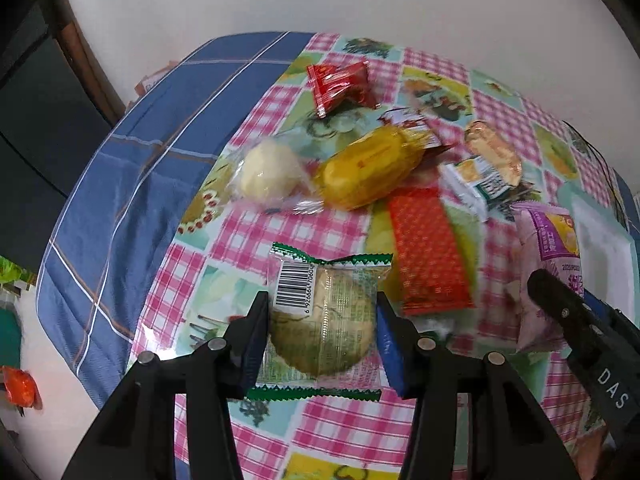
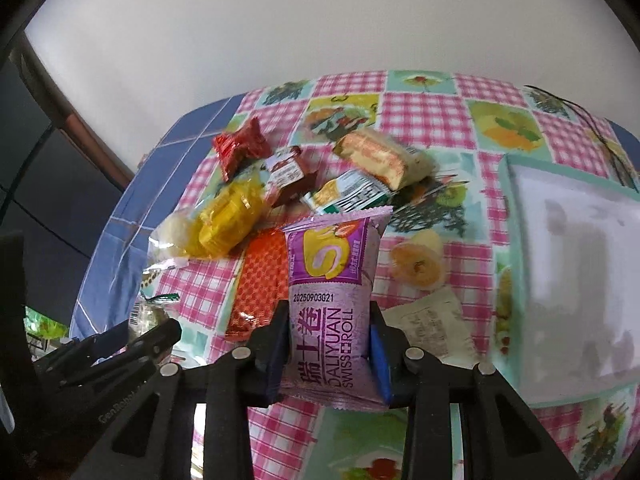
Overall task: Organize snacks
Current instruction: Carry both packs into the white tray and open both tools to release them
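Observation:
My left gripper point(image 1: 322, 340) is shut on a clear green-edged packet with a round pastry point(image 1: 326, 320), held just above the table. My right gripper point(image 2: 328, 356) is shut on a purple Swiss roll packet point(image 2: 332, 280), which also shows at the right of the left wrist view point(image 1: 548, 264). Loose snacks lie behind: an orange-red packet point(image 1: 430, 252), a yellow packet point(image 1: 368, 168), a white round pastry point(image 1: 268, 172), a red packet point(image 1: 340, 84), a brown packet point(image 2: 288, 176) and a white-green packet point(image 2: 352, 194).
A white tray with a teal rim point(image 2: 516, 240) sits at the right. The table has a pink checked fruit-print cloth point(image 2: 420, 120) over a blue cloth point(image 1: 160, 140) that drops off at the left. A wall stands behind. The left gripper shows at the lower left of the right wrist view point(image 2: 132, 344).

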### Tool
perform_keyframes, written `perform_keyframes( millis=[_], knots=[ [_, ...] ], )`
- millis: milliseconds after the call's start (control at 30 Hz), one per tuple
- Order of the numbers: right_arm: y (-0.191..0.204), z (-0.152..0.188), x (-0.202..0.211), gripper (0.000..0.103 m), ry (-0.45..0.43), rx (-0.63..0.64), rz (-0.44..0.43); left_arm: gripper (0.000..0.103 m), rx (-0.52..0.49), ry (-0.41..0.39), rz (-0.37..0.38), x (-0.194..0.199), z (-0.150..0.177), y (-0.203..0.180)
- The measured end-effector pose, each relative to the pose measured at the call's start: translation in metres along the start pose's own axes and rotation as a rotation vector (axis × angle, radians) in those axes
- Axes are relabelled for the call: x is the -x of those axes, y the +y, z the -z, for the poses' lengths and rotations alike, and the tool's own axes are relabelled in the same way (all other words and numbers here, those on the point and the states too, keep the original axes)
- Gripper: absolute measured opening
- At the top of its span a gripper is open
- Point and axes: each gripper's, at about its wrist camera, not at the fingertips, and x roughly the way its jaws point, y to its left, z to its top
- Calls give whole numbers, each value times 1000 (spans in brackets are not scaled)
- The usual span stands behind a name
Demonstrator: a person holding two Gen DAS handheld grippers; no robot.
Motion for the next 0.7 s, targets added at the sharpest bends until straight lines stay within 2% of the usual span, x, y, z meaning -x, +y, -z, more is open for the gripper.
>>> perform_keyframes(
  millis=[167,367,700],
  knots=[
    [-27,-8,16,38,-26,-54,23,51,-28,-11,27,11,-7,-29],
    [-72,-16,36,38,-67,-119,116,51,-90,-38,61,24,-16,-79],
    [-166,-16,60,39,-107,-298,217,51,-236,-87,160,40,-23,-188]
  ],
)
